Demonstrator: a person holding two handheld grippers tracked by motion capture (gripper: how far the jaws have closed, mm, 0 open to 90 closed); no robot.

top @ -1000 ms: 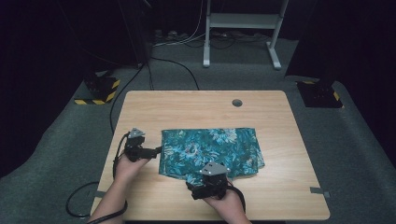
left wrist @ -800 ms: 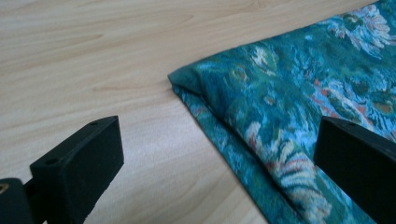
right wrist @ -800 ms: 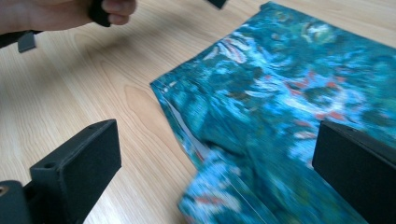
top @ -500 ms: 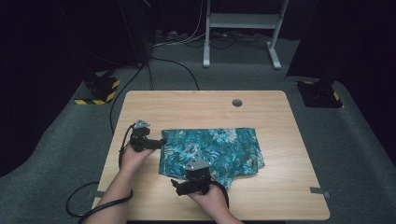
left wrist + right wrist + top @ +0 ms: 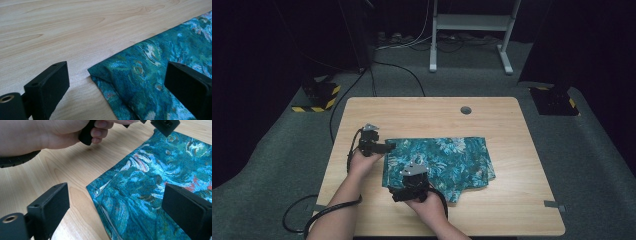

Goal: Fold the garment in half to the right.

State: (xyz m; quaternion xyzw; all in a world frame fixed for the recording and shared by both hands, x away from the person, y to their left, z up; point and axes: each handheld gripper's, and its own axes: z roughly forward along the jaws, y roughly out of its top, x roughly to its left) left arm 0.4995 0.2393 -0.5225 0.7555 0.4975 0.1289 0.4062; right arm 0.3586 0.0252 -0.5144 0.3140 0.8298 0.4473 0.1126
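A folded teal cloth with a flower print (image 5: 442,160) lies flat on the wooden table (image 5: 492,117). My left gripper (image 5: 388,147) stands open at the cloth's far left corner (image 5: 100,71), its jaws to either side of that corner. My right gripper (image 5: 396,195) is open too, at the near left corner (image 5: 96,190), with nothing pinched. In the right gripper view the other hand (image 5: 50,132) and its gripper (image 5: 165,126) show farther off over the cloth (image 5: 160,177).
A round cable hole (image 5: 466,110) sits near the table's far edge. Bare wood lies to the left and right of the cloth. Cables (image 5: 312,215) trail off the near left edge to the carpet. A white frame (image 5: 472,25) stands behind the table.
My left gripper moved forward and right to the cloth's far left corner. My right gripper slid left along the near edge to the near left corner.
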